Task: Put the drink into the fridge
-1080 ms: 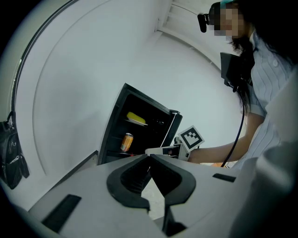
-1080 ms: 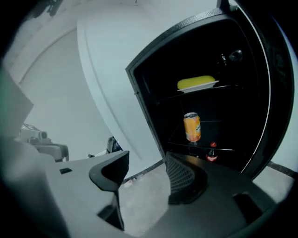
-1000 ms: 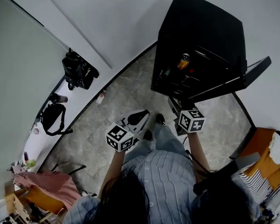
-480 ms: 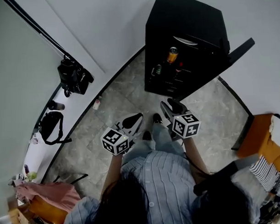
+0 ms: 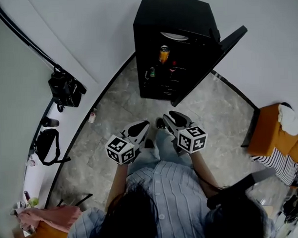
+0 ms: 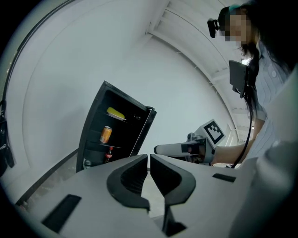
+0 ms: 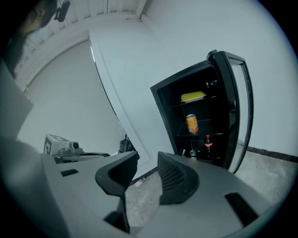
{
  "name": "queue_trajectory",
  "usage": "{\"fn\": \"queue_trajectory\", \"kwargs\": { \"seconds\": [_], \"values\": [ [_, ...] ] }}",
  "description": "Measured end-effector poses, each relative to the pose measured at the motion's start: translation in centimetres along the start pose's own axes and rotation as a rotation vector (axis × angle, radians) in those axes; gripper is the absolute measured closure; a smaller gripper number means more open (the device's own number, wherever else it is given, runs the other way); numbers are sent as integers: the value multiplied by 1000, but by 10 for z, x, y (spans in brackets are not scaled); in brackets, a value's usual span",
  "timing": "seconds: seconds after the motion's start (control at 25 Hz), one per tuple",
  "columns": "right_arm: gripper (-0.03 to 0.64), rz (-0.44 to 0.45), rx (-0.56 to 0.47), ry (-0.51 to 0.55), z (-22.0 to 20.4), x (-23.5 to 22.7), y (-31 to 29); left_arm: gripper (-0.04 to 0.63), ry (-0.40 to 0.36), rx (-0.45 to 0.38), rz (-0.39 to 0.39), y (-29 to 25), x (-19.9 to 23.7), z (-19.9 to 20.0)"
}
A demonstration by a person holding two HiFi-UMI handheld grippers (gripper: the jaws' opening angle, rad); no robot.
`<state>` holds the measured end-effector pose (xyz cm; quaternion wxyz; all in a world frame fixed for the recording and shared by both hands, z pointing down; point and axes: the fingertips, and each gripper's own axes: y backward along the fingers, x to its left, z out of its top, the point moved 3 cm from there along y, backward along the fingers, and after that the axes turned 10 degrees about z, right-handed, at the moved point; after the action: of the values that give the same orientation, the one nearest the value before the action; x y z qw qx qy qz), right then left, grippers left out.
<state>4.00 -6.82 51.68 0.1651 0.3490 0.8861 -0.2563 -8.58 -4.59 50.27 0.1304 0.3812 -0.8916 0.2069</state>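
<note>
The black fridge (image 5: pixel 184 17) stands open against the wall, its door (image 5: pixel 229 40) swung to the right. An orange drink can (image 5: pixel 163 54) stands on a middle shelf. A red-capped cola bottle (image 7: pixel 208 143) and a green can (image 7: pixel 193 153) are on the shelf below, and something yellow (image 7: pixel 193 96) lies on the top shelf. My left gripper (image 5: pixel 139 127) is held in front of the body, jaws together and empty. My right gripper (image 5: pixel 176 119) is beside it, a step short of the fridge, its jaws closing with nothing between them.
Two black bags (image 5: pixel 65 88) (image 5: pixel 45 144) sit on a white ledge along the left wall. A small bottle (image 5: pixel 92 117) lies on the tiled floor near it. An orange seat (image 5: pixel 266 131) with striped cloth stands at the right. The person's legs and shoes are below the grippers.
In the head view the fridge has shifted left and now stands farther from both grippers. Both grippers have drawn back toward the body, still empty.
</note>
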Motion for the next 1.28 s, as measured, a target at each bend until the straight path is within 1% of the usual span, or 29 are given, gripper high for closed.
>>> {"fn": "queue_trajectory", "kwargs": {
  "seconds": [0.16,0.32,0.44,0.6,0.8,0.92,1.12,1.28],
  "values": [
    [480,0,11,2,-8,9,13,584,5,11,-26,2,-14,-9],
    [488,26,23,3,-12,14,14,584,8,6,-16,4,-19,-12],
    [491,51,37,8,-12,17,12,584,11,-5,11,9,-19,-12],
    [494,86,50,20,-11,26,15,584,20,-35,68,20,-13,-9],
    [502,113,67,39,-14,29,40,584,40,-76,140,25,-19,-7],
    [520,111,70,43,-18,29,65,586,43,-85,150,21,-37,-8],
    [532,110,73,33,-35,19,110,584,24,-55,108,3,-93,-26],
    [535,119,64,28,-47,17,141,584,8,-23,86,-1,-132,-46]
  ]
}}
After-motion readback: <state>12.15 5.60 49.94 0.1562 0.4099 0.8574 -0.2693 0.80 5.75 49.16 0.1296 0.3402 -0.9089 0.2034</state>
